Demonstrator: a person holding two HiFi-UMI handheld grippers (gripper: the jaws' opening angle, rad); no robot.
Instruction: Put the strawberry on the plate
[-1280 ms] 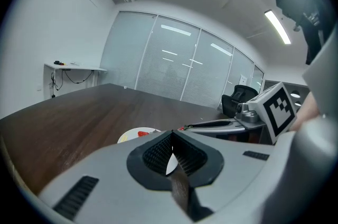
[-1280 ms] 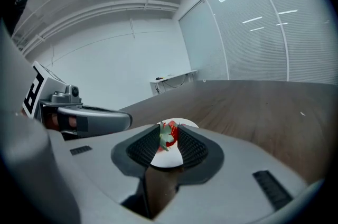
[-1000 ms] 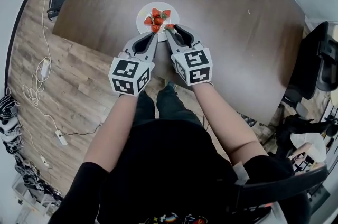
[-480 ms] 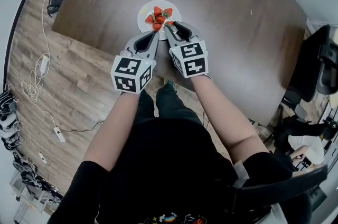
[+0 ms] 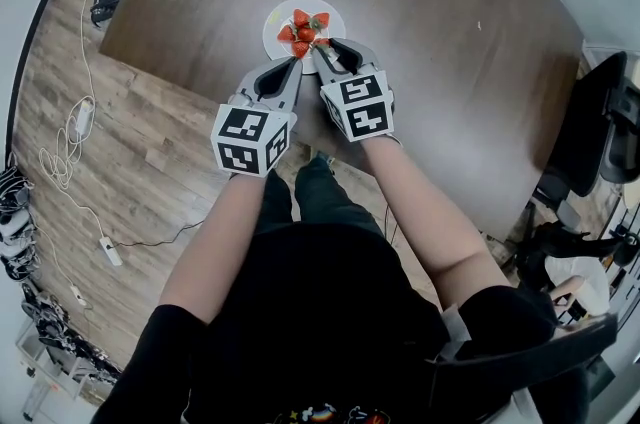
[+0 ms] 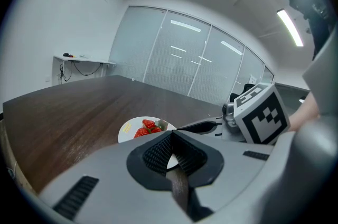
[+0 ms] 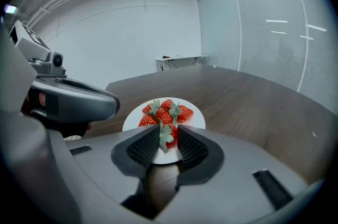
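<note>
Hovering at the near rim of the plate (image 7: 132, 120), the right gripper (image 7: 167, 127) is clamping a strawberry (image 7: 170, 136) w/ both jaws pressing on its sides, its green leaves sticking up toward the camera. The plate is sitting on the table (image 5: 430, 32), toward the side nearest the person, and it's already carrying a pile of berries (image 7: 166, 111) bunched in the middle. The left gripper (image 6: 172, 134) is idling just beside the right one, jaws pressed together w/ nothing btw them, tips also pointing at the plate.

Step in hand, as I'm reading it: the placing phase. The strawberry is sitting over the plate's near part and the release is not yet done. The head view is too small to tell if it's touching the plate or hanging just above; prob. just above.

The next move is calling for a small lowering onto the bare white patch in front of the pile, then a gentle parting of the jaws so the strawberry isn't rolling off the rim or knocking the others. The left gripper isn't needing to do anything except staying clear of the rim.
</note>
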